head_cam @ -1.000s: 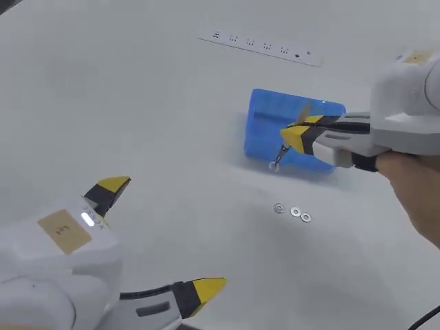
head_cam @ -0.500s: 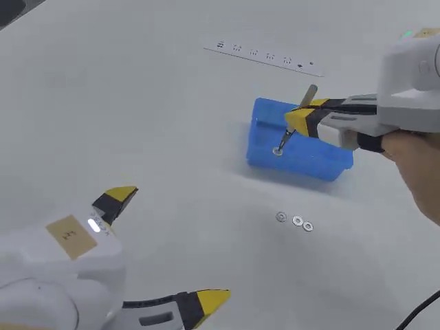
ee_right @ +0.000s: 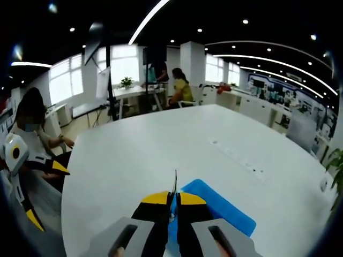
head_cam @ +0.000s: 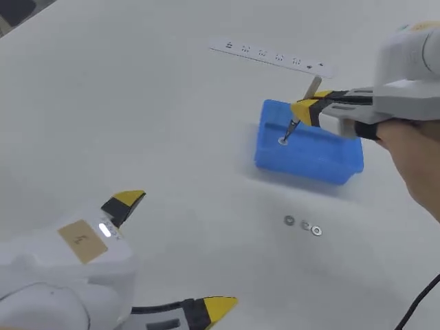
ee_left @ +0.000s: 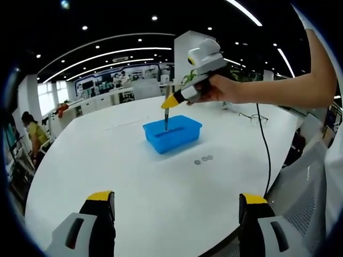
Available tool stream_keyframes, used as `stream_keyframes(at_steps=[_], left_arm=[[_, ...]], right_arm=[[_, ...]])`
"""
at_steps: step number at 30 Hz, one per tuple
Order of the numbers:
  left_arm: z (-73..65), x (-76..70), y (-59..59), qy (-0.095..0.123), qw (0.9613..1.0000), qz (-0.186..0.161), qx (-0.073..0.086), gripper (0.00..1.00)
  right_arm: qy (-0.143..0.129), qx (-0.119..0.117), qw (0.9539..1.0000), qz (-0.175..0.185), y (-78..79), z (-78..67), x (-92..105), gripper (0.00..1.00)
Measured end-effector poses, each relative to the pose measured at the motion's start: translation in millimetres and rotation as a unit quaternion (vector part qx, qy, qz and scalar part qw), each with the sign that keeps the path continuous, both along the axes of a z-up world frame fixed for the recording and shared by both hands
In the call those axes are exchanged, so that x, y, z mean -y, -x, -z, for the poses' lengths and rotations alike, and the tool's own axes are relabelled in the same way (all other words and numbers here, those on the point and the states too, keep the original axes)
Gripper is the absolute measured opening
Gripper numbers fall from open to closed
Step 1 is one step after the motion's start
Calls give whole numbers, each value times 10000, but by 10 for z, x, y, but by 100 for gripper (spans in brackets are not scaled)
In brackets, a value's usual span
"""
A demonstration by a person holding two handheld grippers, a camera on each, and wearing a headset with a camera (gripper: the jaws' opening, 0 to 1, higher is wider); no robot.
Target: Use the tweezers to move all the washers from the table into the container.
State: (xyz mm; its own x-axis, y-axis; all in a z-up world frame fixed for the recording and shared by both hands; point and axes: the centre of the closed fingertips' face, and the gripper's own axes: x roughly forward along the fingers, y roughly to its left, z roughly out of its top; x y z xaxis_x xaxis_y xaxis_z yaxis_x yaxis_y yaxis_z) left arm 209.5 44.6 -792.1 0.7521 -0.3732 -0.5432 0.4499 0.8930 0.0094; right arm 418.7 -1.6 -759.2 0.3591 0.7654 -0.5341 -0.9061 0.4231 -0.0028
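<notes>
I see a white worktop [head_cam: 137, 103] with a socket strip [head_cam: 271, 57] set into it; beyond, a person [ee_right: 181, 85] sits at a desk [ee_right: 134, 92] near a potted plant [ee_right: 126, 82].

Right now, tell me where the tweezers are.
In the head view the tweezers sit at upper right, clamped in the right hand-held gripper. Their tips point down over the left part of the blue container, beyond the three loose washers.

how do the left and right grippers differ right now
The left gripper is open, jaws wide apart and empty; the right gripper is shut on the thin metal tweezers. The left gripper is over bare white table near the person; the right gripper hangs over the blue plastic container. Both have black jaws with yellow tips.
</notes>
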Motion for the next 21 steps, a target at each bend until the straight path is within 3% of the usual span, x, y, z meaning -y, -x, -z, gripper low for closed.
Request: stream_keyframes(at_steps=[10,21], left_arm=[[-3,14,7,21,10000,22,-15,99],[-24,38,17,133,9999,43,-35,99]], right_arm=[[171,-215,9996,111,-122,346,27,0],[275,-290,9991,159,-103,471,49,0]])
